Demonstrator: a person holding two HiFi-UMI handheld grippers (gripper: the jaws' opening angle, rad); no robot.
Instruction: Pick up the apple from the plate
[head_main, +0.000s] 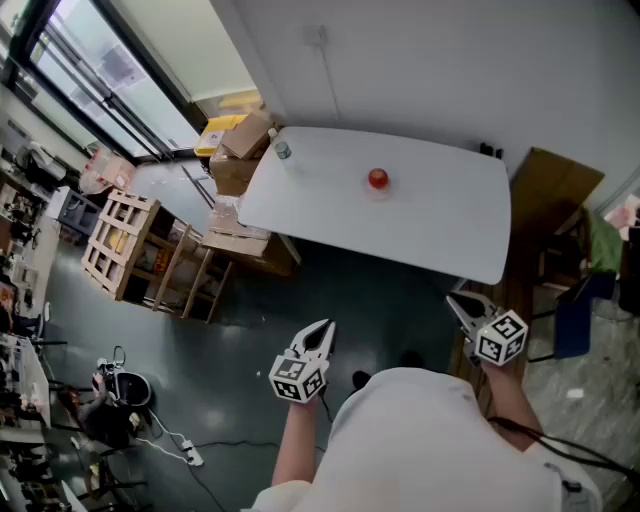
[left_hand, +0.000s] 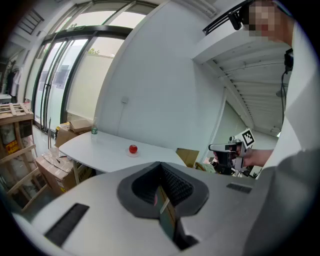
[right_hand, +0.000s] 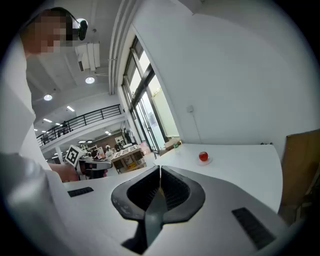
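Far across the dark floor, on the rounded white table (head_main: 430, 225), a small red apple (head_main: 377, 179) is sitting on a little pale round plate (head_main: 379, 192) near the middle of the tabletop. A clear plastic bottle (head_main: 281, 149) is standing upright at the table's left corner, well apart from the apple. The white left gripper (head_main: 322, 330) and the white right gripper (head_main: 456, 301) are hovering by the person's body, well apart from the table. Each one's jaws are pressing together, gripping nothing.
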